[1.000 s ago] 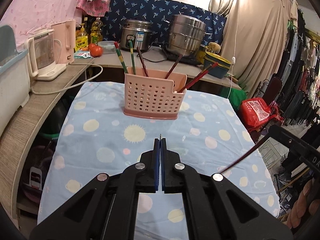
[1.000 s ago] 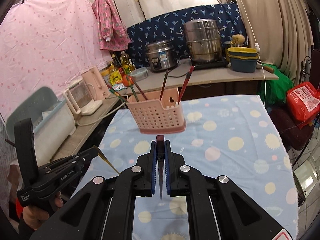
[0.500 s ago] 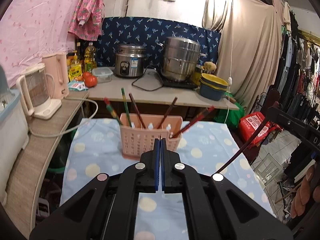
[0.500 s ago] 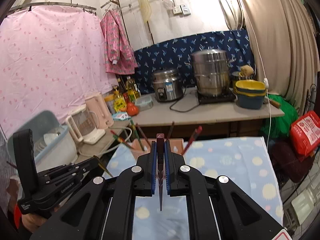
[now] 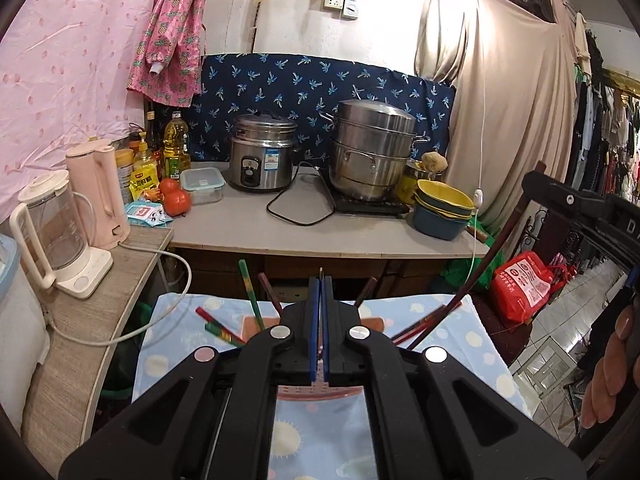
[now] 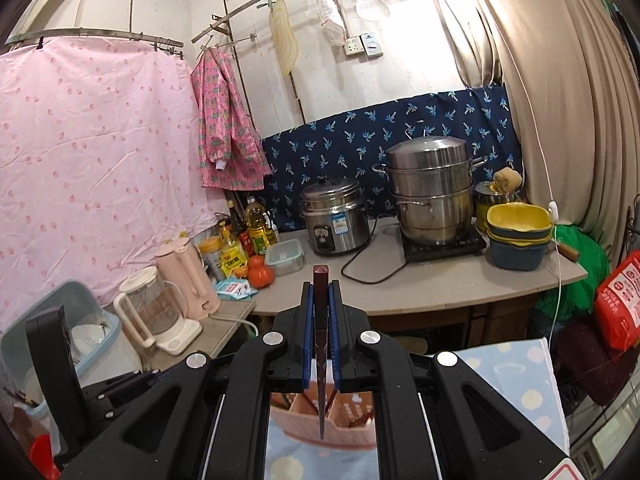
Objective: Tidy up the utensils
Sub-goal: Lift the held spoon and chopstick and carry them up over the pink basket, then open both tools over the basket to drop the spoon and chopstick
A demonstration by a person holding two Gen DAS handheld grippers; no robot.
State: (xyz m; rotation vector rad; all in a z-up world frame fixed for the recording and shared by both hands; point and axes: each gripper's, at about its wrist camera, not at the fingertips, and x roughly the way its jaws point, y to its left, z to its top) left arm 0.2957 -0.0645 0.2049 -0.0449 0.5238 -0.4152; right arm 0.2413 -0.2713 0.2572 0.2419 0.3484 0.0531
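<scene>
- Two black plastic grippers are seen, each with blue pads lining its fingers.
- Left gripper (image 5: 320,280): fingers pressed flat together; a thin metallic sliver is seen projecting above the tips, and what it is cannot be told.
- Right gripper (image 6: 321,284): fingers pinched on a dark maroon chopstick (image 6: 321,344), square-sectioned with a faceted end above the tips, tapering to a fine point below, over the holder.
- Pink perforated plastic holder (image 6: 352,416): box-shaped, divided into compartments, stood on the table (image 5: 476,332), largely hidden behind both grippers.
- Several slender chopsticks are noted leaning out of the holder at angles: one green-banded (image 5: 250,294), one red-and-green striped (image 5: 218,328), and dark red-brown ones (image 5: 424,322) slanting right.
- Table is covered by a light blue cloth, soft and printed with pale yellow and white dots and suns.
- Behind, on a grey counter: a cylindrical brushed-steel rice cooker (image 5: 262,152), a stacked steel steamer pot (image 5: 372,148) with a domed lid, and nested yellow and blue bowls (image 5: 440,210).
- Left side shelf: a clear jug blender (image 5: 56,232) and a matte pink kettle (image 5: 100,196).
</scene>
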